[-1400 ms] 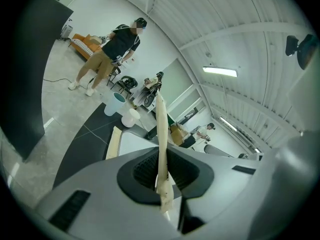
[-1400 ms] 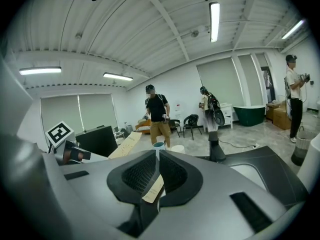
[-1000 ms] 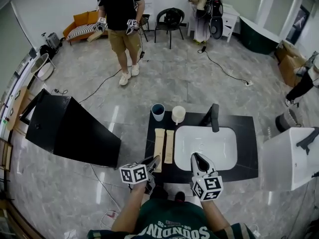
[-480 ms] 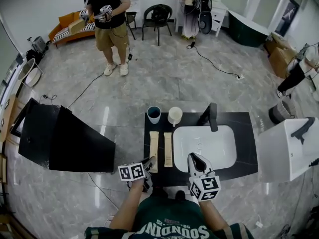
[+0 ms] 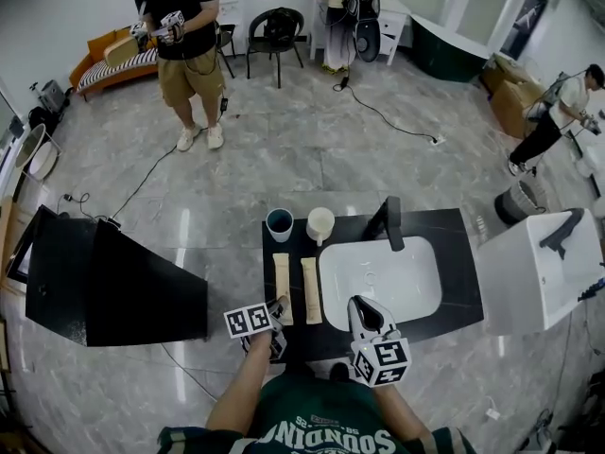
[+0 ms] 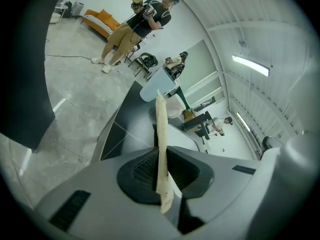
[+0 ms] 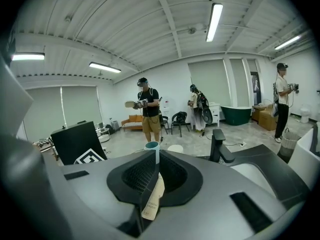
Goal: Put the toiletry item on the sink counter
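On the black sink counter (image 5: 454, 244) a beige toothbrush packet (image 5: 310, 289) lies flat beside the white basin (image 5: 378, 277). A second long beige packet (image 5: 281, 277) (image 6: 160, 124) runs parallel to it on the left. My left gripper (image 5: 277, 307) (image 6: 161, 151) is shut on its near end, and its far end points at the blue cup (image 5: 279, 223). Whether it rests on the counter I cannot tell. My right gripper (image 5: 357, 303) (image 7: 156, 156) hovers at the basin's near edge, shut on a short printed beige packet (image 7: 151, 200) that the head view hides.
A white cup (image 5: 320, 223) stands next to the blue one, and a black faucet (image 5: 389, 223) rises behind the basin. A black slanted panel (image 5: 113, 282) is at the left and a white unit (image 5: 539, 272) at the right. People stand farther back, and a cable crosses the floor.
My left gripper has sunk toward the counter's near left edge, carrying the long packet down with it. The right gripper has barely moved.
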A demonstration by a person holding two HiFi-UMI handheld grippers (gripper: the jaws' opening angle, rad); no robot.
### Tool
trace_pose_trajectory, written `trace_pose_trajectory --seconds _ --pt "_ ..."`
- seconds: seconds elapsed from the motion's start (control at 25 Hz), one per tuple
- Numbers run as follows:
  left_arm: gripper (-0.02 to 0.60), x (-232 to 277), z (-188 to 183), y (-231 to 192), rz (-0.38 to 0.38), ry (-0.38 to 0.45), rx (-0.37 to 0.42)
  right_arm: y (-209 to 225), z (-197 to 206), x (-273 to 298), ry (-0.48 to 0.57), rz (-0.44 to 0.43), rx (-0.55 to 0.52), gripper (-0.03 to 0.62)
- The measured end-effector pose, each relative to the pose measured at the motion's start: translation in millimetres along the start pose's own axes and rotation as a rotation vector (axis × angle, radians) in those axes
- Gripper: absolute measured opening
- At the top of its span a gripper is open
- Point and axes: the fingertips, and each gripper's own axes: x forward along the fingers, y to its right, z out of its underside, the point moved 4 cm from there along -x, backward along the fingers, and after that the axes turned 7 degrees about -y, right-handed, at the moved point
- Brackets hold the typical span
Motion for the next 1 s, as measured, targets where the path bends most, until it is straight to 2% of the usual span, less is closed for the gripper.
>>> trace_pose_trajectory --seconds 0.28,0.56,0.76,0.88,1.0 --pt "0.043 21.1 -1.0 -17.3 -0.073 -0.057 0.039 8.7 -0.5 2.7 -0.01 0.037 0.009 0.043" --pt "0.043 33.3 0.5 -31.0 -0.124 -0.082 -0.006 18.8 -2.7 4.2 -0.013 0.059 0.037 0.043" --pt "0.048 36.6 5.8 -34.4 -0.16 -0.083 -0.001 20.1 -1.9 3.4 -0.019 0.06 0.041 0.043" --pt "0.109 36.5 7.5 -35.5 -0.17 -0.08 -0.001 20.0 -0.7 1.7 -0.021 0.061 0.042 0.043" --pt "0.124 34.8 8.9 -35.9 -0.184 -0.074 0.016 19.7 1.4 -1.0 -0.019 0.063 0.042 0.043"
